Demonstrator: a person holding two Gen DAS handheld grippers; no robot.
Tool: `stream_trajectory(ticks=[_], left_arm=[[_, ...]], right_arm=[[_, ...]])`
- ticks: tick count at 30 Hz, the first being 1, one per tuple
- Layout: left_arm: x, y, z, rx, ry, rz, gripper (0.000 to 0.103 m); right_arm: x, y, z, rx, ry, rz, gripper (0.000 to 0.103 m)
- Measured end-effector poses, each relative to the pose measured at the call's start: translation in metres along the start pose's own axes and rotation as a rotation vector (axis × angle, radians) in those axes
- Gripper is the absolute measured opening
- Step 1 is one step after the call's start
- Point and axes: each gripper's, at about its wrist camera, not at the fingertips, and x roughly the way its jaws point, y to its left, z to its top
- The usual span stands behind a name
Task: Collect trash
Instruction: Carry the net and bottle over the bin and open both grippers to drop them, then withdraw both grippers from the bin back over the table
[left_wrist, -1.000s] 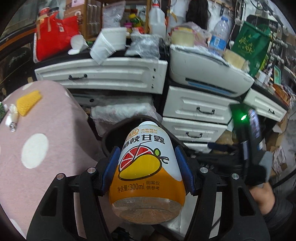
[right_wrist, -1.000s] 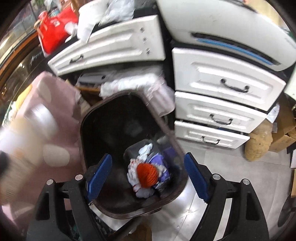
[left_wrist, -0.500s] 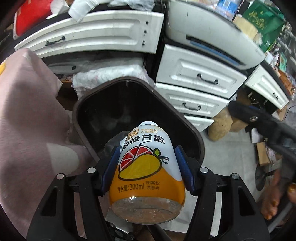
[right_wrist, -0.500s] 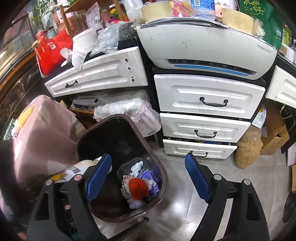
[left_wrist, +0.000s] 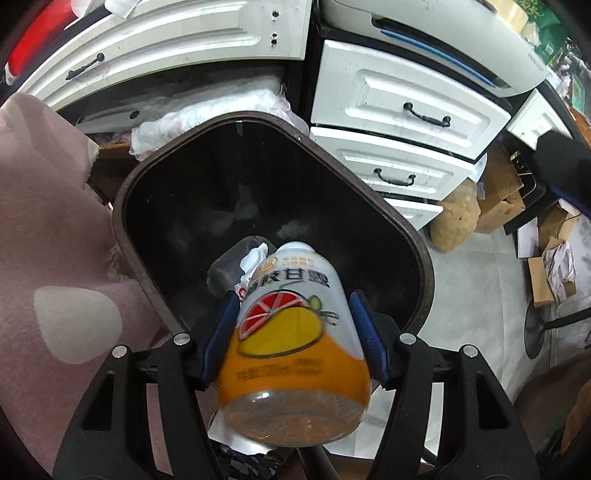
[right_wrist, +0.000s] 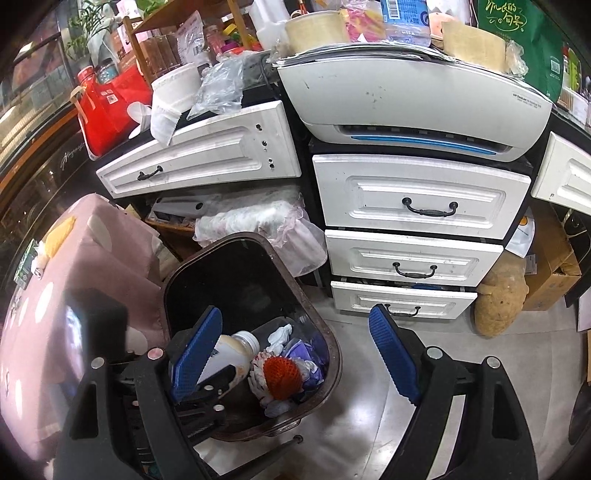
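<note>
An orange-and-white juice bottle (left_wrist: 291, 339) with a grapefruit and mango label sits between the blue pads of my left gripper (left_wrist: 293, 325), which is shut on it. The bottle points neck down into the mouth of a dark brown bin (left_wrist: 388, 218). Inside the bin lie white tissue (left_wrist: 255, 258) and a grey wrapper. In the right wrist view the same bottle (right_wrist: 236, 350) hangs inside the bin (right_wrist: 328, 332), beside an orange-red foam net (right_wrist: 282, 374) and purple and white scraps. My right gripper (right_wrist: 295, 314) hovers open above the bin's near side with nothing between its fingers.
A pink cloth with pale dots (right_wrist: 55, 295) covers a table left of the bin. White drawers (right_wrist: 424, 206) and a printer (right_wrist: 424, 107) stand behind it, with a plastic bag (right_wrist: 266, 221) stuffed between. A brown sack (right_wrist: 498, 299) and cardboard boxes (right_wrist: 554, 266) sit on the floor at right.
My left gripper came down and tipped forward, carrying the bottle from above the bin's rim into its mouth. The right gripper lifted and pulled back a little, then held still.
</note>
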Motion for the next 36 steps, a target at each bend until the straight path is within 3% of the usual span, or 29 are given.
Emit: stream_trajectory(ticks=[1,3,6,14,22,24,27,30,36], left_arm=[[0.001,-0.001,0.0,0.01,0.004,0.005,0.066],[0.0,-0.004,-0.002,0.032,0.006,0.007,0.081],[-0.008,-0.006,-0.004,0.054,-0.02,0.042,0.087],[-0.044,0.007,-0.014,-0.027,-0.086,0.03,0.089],[-0.107,0.024,-0.028,-0.108,-0.227,-0.002,0.092],[-0.121,0.029,-0.033,-0.115,-0.244,-0.071,0.091],[-0.151,0.033,-0.039,-0.143,-0.307,-0.032,0.094],[-0.178,0.034,-0.043,-0.13,-0.366,-0.065,0.095],[-0.224,0.052,-0.055,-0.14,-0.461,-0.042,0.096]], right_arm=[[-0.001,0.001,0.0,-0.002,-0.002,-0.002,0.081],[-0.002,0.001,0.001,-0.003,-0.006,-0.004,0.084],[-0.004,0.002,0.001,-0.006,-0.013,-0.006,0.086],[-0.012,0.004,0.005,-0.012,-0.043,-0.006,0.092],[-0.024,0.016,0.011,-0.027,-0.073,0.029,0.095],[-0.029,0.02,0.014,-0.033,-0.085,0.047,0.095],[-0.037,0.03,0.018,-0.051,-0.107,0.067,0.096],[-0.044,0.04,0.023,-0.062,-0.13,0.088,0.097],[-0.053,0.064,0.028,-0.104,-0.144,0.143,0.097]])
